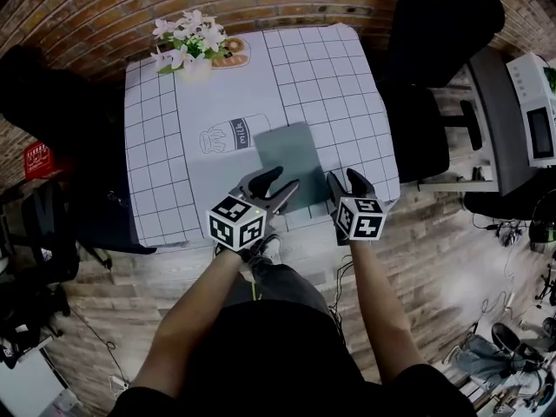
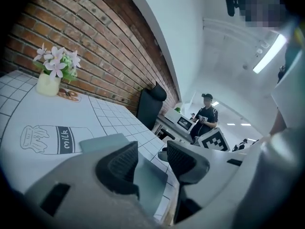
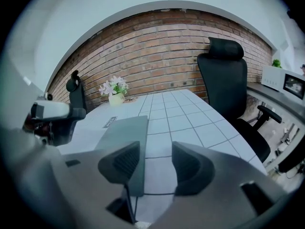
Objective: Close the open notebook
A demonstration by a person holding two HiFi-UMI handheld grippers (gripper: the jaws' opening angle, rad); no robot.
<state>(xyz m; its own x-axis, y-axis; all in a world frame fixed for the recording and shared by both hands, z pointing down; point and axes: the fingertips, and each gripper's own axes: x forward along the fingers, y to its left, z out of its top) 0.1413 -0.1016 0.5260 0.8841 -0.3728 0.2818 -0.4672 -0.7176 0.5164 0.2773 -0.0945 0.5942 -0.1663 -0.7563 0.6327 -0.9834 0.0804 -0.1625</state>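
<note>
The notebook point(image 1: 294, 156) lies flat and shut on the table, showing its grey-green cover, near the front edge. My left gripper point(image 1: 288, 179) hovers at its near left corner with the jaws apart and nothing pinched. In the left gripper view the cover point(image 2: 102, 142) runs under the open left gripper point(image 2: 151, 159). My right gripper point(image 1: 345, 179) sits just off the notebook's near right corner, open as well. In the right gripper view the notebook point(image 3: 125, 135) lies ahead and left of the right gripper point(image 3: 155, 163), whose left pad overlaps its near edge in the picture.
A checked white cloth with a milk-bottle drawing covers the table point(image 1: 161, 146). A vase of flowers point(image 1: 193, 50) and a small plate of snacks point(image 1: 231, 53) stand at the far side. A black office chair point(image 1: 426, 120) stands at the right. A person point(image 2: 205, 117) stands far off.
</note>
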